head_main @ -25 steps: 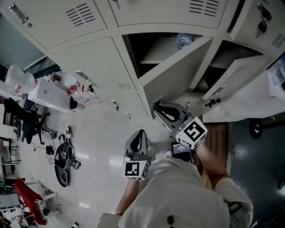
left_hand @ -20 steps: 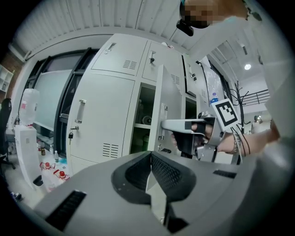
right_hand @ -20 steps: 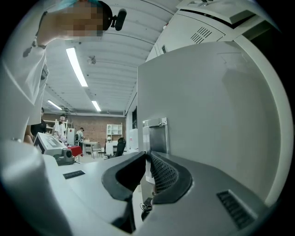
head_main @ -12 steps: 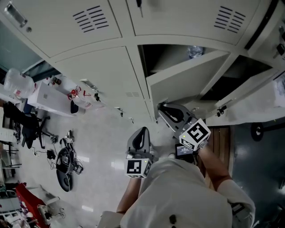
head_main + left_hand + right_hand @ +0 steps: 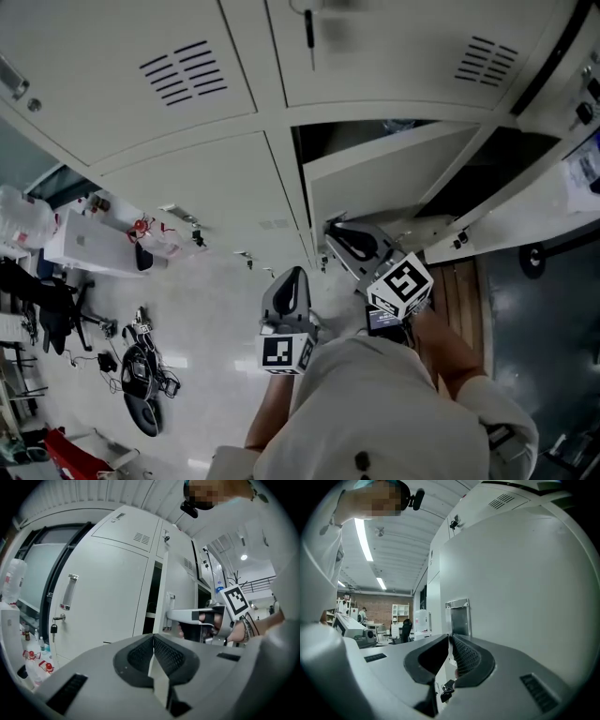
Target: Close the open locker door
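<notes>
The open locker door (image 5: 394, 183) is a pale grey panel swung partway out from the dark locker opening (image 5: 342, 141). My right gripper (image 5: 330, 230) is shut, its tips resting against the door's face (image 5: 525, 583) just below the metal handle plate (image 5: 458, 617). In the left gripper view the right gripper (image 5: 176, 616) reaches the handle on the door's free edge. A key (image 5: 446, 690) hangs at the door below the jaws. My left gripper (image 5: 295, 277) hangs back from the lockers, shut with nothing in it (image 5: 153, 638).
A second locker door (image 5: 525, 202) stands open to the right. A water bottle (image 5: 398, 124) sits inside the open locker. A closed locker on the left has a key (image 5: 53, 629) in its lock. Cables and gear (image 5: 141, 375) lie on the floor at left.
The open door has swung closer to the locker front, narrowing the dark gap. The right gripper has stayed with it. The left gripper has hardly moved.
</notes>
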Available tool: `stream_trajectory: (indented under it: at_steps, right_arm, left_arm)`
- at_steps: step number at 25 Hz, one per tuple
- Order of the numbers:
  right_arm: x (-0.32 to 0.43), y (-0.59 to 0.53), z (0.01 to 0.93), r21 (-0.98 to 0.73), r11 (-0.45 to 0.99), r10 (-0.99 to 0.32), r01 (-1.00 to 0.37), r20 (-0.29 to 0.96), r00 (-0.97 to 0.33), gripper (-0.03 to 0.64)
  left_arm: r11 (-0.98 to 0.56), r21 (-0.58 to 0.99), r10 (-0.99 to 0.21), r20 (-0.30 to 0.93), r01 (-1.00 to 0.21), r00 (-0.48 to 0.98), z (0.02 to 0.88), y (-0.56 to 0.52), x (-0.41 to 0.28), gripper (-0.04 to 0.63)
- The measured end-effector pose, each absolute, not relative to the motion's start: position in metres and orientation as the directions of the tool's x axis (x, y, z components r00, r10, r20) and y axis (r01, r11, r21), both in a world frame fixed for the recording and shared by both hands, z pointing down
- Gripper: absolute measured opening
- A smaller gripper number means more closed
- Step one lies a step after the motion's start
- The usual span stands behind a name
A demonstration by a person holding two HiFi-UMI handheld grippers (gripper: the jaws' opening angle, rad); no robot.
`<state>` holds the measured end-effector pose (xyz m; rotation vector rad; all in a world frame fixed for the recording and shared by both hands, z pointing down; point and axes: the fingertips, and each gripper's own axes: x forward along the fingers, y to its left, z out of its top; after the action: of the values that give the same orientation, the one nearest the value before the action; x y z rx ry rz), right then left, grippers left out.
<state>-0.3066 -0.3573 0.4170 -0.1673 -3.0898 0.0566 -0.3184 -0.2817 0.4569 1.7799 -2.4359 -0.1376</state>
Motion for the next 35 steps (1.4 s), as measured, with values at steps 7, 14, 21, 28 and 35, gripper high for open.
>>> stream_trajectory:
  at_steps: [7,14,21,28,35]
  right_arm:
    - [-0.323,-0.37,0.416,-0.072,0.997,0.001,-0.002,0.045,-0.999,0.046]
    - [-0.341,-0.387,0.416,-0.09,0.987,-0.13,-0.134,0.049,-0.99,0.046]
    - [-0.352,-0.398,0.416,-0.1,0.967,-0.231,-0.234,0.047,-0.972,0.048]
    - [-0.355,-0.401,0.415,-0.113,0.95,-0.289,-0.292,0.04,-0.956,0.048]
    - [-0.358,-0.402,0.415,-0.065,0.94,-0.332,-0.335,0.047,-0.942,0.048]
  left_arm:
    - [0.225,0.143,-0.974,0.036,-0.964,-0.222,0.456,-0.294,-0.338,0.008]
    - [0.186,0.152,-0.982,0.035,-0.971,-0.183,0.458,-0.293,-0.359,0.008]
    - [0.137,0.154,-0.99,0.042,-0.978,-0.133,0.462,-0.292,-0.377,0.008]
    - [0.099,0.152,-0.994,0.049,-0.983,-0.092,0.466,-0.291,-0.385,0.008]
    - [0.091,0.159,-0.995,0.057,-0.983,-0.083,0.47,-0.289,-0.386,0.008]
